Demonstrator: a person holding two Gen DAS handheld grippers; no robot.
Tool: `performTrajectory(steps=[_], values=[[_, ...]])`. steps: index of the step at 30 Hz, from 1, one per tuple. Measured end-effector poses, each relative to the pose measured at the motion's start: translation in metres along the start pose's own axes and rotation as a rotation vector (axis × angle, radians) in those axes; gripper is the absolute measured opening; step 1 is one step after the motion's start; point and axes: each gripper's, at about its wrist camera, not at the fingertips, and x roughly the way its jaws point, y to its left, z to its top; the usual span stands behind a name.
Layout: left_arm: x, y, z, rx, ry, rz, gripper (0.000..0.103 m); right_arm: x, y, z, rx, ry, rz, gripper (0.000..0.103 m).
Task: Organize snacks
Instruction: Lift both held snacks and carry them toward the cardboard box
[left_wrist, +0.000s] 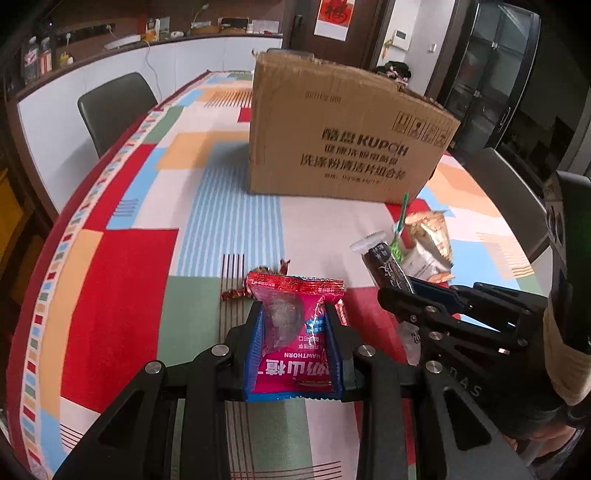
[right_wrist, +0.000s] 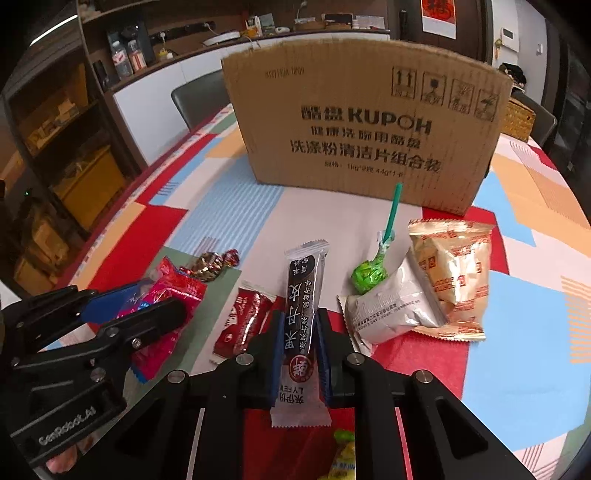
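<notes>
My left gripper (left_wrist: 294, 310) is shut on a pink hawthorn snack packet (left_wrist: 291, 332), which it holds just above the patterned tablecloth (left_wrist: 229, 221). In the right wrist view that gripper (right_wrist: 147, 299) and its pink packet (right_wrist: 177, 291) show at the left. My right gripper (right_wrist: 299, 314) is shut on a long dark fruit-leather bar (right_wrist: 304, 280) with pale ends. The same bar (left_wrist: 386, 264) sticks up from the right gripper (left_wrist: 410, 295) in the left wrist view. A tall cardboard box (right_wrist: 362, 122) stands behind the snacks.
On the cloth lie a green lollipop (right_wrist: 369, 277), a grey packet (right_wrist: 391, 310), a gold biscuit packet (right_wrist: 458, 273), a red sachet (right_wrist: 243, 321), a small foil candy (right_wrist: 210, 266) and a yellow-green candy (right_wrist: 343, 454). A dark chair (left_wrist: 114, 107) stands at the table's left side.
</notes>
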Motion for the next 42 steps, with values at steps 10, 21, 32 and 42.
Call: performTrajectory(steps=[10, 21, 32, 42], values=[[-0.03, -0.01, 0.022, 0.03, -0.097, 0.001, 0.031, -0.048, -0.012, 0.011, 0.021, -0.1, 0.013, 0.018], [-0.063, -0.027, 0.068, 0.067, -0.232, -0.021, 0.03, -0.092, -0.015, 0.049, 0.025, -0.246, 0.001, 0.018], [-0.082, -0.041, 0.12, 0.108, -0.326, -0.028, 0.03, -0.127, -0.023, 0.093, 0.029, -0.373, -0.013, 0.018], [-0.07, -0.046, 0.175, 0.134, -0.328, -0.036, 0.03, -0.137, -0.037, 0.137, 0.019, -0.422, -0.034, 0.018]])
